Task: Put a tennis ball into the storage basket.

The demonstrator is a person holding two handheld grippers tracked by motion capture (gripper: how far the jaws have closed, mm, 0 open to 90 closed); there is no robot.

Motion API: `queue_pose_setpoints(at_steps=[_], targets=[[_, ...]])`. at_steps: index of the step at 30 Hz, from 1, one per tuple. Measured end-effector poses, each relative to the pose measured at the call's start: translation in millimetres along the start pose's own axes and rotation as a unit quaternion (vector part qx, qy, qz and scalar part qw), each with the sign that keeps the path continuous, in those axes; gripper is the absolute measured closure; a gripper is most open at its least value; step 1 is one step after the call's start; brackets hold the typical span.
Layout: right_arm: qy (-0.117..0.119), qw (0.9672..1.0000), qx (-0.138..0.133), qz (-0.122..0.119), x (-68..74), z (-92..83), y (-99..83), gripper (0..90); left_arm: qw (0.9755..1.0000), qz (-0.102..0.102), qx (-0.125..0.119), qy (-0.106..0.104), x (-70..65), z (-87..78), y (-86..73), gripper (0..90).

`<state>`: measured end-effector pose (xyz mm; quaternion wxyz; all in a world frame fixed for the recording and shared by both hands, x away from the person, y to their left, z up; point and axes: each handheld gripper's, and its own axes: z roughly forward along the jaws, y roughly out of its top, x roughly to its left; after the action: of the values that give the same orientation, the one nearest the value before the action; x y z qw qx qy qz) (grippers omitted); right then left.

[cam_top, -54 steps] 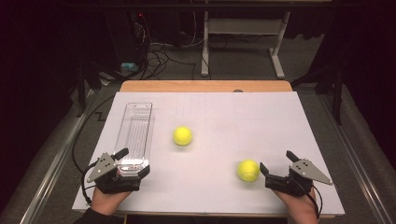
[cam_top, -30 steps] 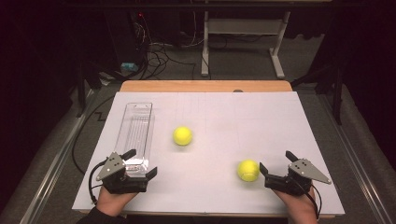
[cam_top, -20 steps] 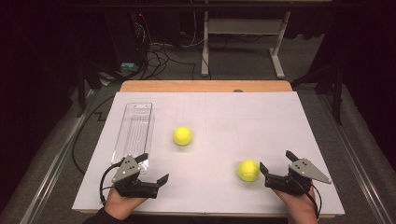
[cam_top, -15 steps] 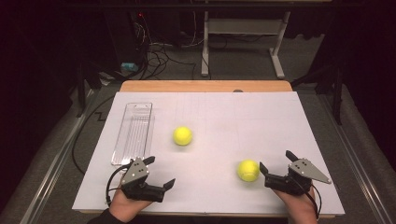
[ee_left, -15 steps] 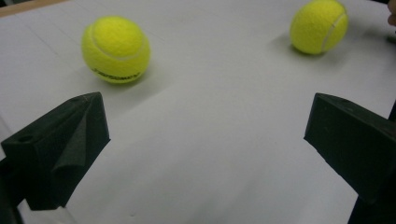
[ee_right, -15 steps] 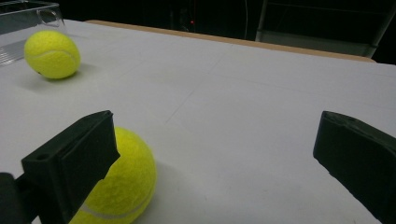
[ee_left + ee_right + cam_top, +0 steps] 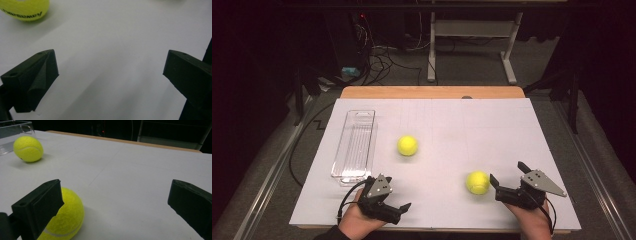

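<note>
The left gripper has left the near end of the clear tray and swung rightward along the table's near edge; it now sits just near-right of the tray, its jaws spread wide and turned toward the open middle of the white table. In the left gripper view the jaws hold nothing, and a tennis ball shows at the top left. That suggests the tray has been let go and the hand is turning to a ball next.

The far ball lies right of the tray, a little apart from it, with bare table between it and the left gripper. Nothing blocks that approach.

Farther right, the near ball rests just left of the right gripper, which has not moved. Its jaws are spread too; in the right gripper view one jaw stands in front of the near ball, so I cannot tell whether it touches. The ball lies outside the gap, not between the jaws.
</note>
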<state>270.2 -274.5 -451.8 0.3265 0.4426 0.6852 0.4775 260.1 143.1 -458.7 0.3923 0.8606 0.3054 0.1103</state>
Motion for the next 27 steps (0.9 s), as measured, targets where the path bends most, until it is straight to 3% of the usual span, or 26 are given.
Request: queue_pose_setpoints(at_steps=[19, 27], targets=[[0.002, 1.0, 0.007, -0.001, -0.2, 0.8, -0.5, 0.0, 0.9977, -0.007, 0.066, -0.005, 1.6, 12.0, -0.8, 0.6], [0.008, 0.9999, 0.006, -0.006, -1.3, -5.0, -1.5, 0.0, 0.9949, -0.005, 0.101, -0.002, 1.9, 14.0, 14.4, 0.8]])
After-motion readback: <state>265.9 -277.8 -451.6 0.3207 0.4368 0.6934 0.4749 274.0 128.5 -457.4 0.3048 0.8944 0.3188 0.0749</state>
